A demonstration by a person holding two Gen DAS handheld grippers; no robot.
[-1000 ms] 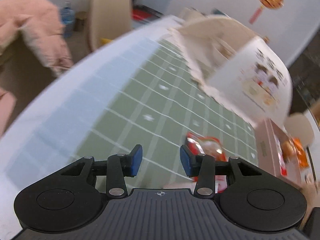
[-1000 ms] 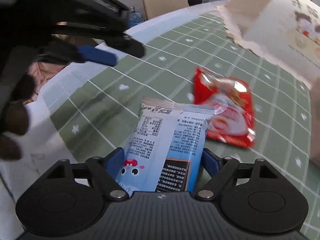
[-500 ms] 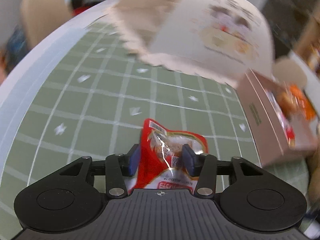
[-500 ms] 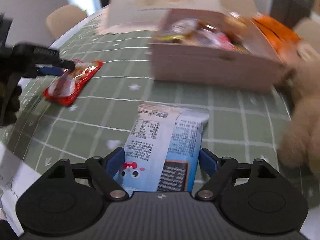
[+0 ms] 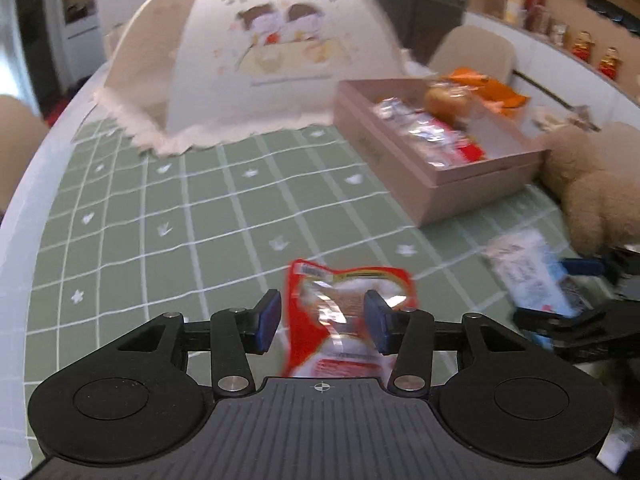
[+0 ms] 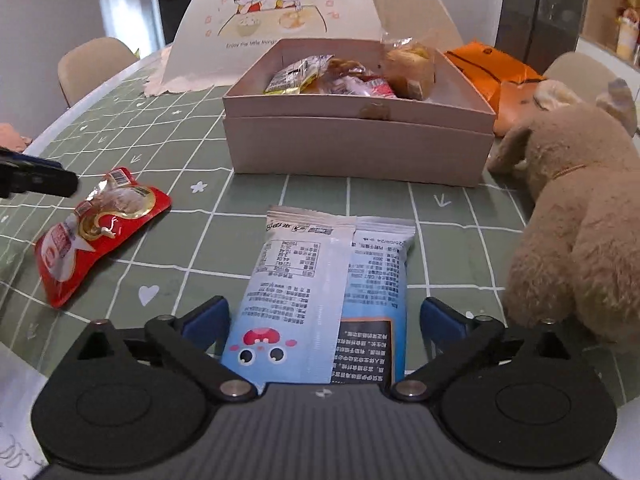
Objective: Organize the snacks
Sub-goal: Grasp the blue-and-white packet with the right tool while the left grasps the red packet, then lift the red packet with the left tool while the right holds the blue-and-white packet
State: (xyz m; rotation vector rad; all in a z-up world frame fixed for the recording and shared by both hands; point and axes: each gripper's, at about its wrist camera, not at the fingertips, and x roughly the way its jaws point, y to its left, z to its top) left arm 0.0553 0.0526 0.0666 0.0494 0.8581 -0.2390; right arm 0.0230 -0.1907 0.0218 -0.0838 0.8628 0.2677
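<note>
A red snack packet (image 5: 340,300) lies flat on the green checked tablecloth, seen also in the right wrist view (image 6: 100,232). My left gripper (image 5: 322,320) straddles it. Its jaws are closing; the left pad stands clear of the packet and the right pad overlaps its edge. A blue and white snack packet (image 6: 320,280) lies on the cloth between the fingers of my right gripper (image 6: 324,320). Those jaws are opening, with both pads clear of it. A pink cardboard box (image 6: 356,148) holding several snacks stands just beyond.
A domed food cover (image 6: 280,8) with a cartoon print stands behind the box. A beige plush toy (image 6: 572,220) sits right of the blue packet, close to my right gripper. An orange bag (image 6: 492,64) lies behind the box. Chairs (image 6: 92,64) ring the table.
My right gripper swung towards the box and let go of the blue packet, which now lies on the cloth. My left gripper moved over the red packet, now between its fingers.
</note>
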